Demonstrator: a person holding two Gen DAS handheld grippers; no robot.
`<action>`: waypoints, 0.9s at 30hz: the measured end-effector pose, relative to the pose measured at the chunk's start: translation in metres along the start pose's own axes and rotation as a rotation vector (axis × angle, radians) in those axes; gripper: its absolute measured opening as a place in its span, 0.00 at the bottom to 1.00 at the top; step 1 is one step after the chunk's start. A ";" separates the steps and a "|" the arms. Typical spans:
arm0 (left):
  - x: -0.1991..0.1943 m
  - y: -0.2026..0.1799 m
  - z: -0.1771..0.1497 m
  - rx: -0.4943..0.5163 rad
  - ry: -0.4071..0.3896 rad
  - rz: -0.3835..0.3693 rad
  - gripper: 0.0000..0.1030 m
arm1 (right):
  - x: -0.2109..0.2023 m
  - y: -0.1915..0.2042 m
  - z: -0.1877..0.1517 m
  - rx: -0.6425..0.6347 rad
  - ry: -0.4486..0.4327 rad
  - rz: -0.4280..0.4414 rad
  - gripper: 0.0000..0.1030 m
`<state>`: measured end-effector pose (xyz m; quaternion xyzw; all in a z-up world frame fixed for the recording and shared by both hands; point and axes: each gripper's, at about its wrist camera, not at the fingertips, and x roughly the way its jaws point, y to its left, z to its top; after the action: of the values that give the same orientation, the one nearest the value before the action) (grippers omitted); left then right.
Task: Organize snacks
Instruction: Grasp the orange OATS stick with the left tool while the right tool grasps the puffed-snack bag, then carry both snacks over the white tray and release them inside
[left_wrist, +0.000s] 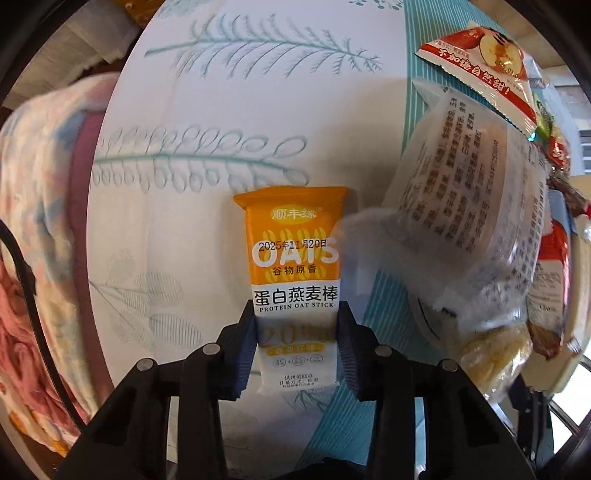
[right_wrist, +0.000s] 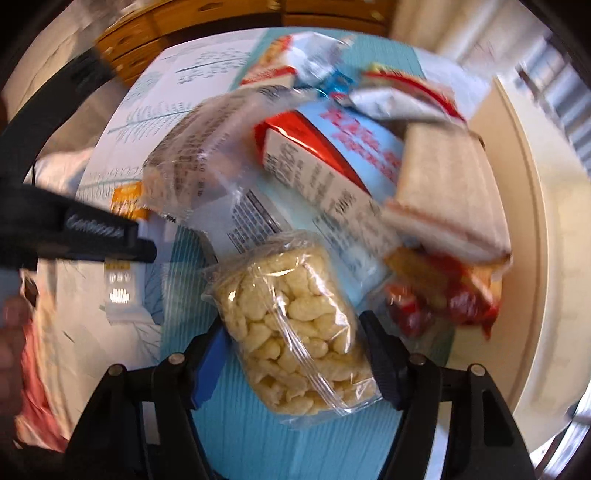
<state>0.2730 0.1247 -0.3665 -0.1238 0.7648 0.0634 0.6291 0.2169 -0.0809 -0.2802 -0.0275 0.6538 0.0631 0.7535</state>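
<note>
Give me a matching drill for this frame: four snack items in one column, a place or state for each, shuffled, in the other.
Items
1. oat stick packet
2. puffed snack bag
3. apple snack packet
4. sandwich

Places or states
A. far right on the table, beside the red wrappers
B. between the right gripper fingers
C. far end of the table, top right in the left wrist view
D. clamped in the left gripper

Pairs: 1-D, 2-B, 3-C, 4-A
</note>
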 end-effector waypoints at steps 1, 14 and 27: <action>0.000 0.007 -0.003 -0.006 0.004 -0.008 0.37 | 0.000 -0.001 -0.002 0.024 0.008 0.004 0.66; -0.023 0.077 -0.059 0.053 -0.038 -0.034 0.37 | -0.026 0.033 -0.052 0.225 0.038 0.086 0.66; -0.154 0.060 -0.129 0.199 -0.364 -0.227 0.37 | -0.109 0.055 -0.083 0.266 -0.147 0.120 0.66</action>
<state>0.1621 0.1666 -0.1935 -0.1329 0.6223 -0.0622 0.7689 0.1130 -0.0435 -0.1826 0.1161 0.6002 0.0227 0.7911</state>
